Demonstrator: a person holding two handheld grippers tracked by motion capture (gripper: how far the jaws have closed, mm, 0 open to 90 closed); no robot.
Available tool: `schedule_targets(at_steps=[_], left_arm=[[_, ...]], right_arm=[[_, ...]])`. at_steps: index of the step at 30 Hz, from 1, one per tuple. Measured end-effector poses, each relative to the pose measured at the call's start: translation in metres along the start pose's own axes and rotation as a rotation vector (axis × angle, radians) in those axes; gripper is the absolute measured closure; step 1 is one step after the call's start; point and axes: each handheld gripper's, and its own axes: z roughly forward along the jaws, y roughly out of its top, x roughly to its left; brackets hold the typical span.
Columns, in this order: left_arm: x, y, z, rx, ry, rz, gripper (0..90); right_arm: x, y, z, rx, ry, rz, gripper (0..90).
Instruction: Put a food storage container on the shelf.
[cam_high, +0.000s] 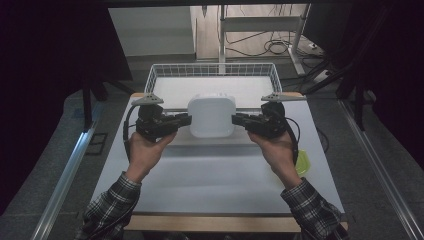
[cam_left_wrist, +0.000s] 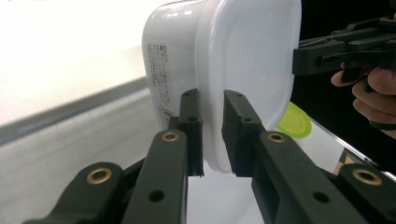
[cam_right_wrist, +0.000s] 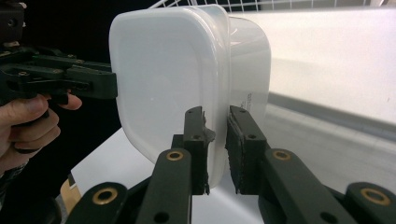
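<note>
A white plastic container with a translucent lid hangs above the table, held from both sides. My left gripper is shut on its left rim. In the left gripper view the jaws pinch the lid's edge, with the tub turned on its side and a printed label on its wall. My right gripper is shut on the opposite rim. The right gripper view has its jaws clamped on the lid's lip of the container, and the left gripper sits at the far edge.
A white wire basket stands at the back of the white table, just behind the container. A small yellow-green round object lies by the right wrist, also seen under the container. Metal rails run along both sides.
</note>
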Motion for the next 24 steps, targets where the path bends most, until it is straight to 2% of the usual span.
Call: schedule_targets(at_steps=[16,24], left_arm=[[0.013,0.037,0.000,-0.027,0.010,0.000,78.7],[0.020,0.052,0.008,-0.022,0.016,0.002,78.7]], right_arm=[[-0.003,0.042,0.005,-0.025,-0.023,-0.017,78.3],[-0.011,0.055,0.010,-0.036,-0.033,0.005,78.0]])
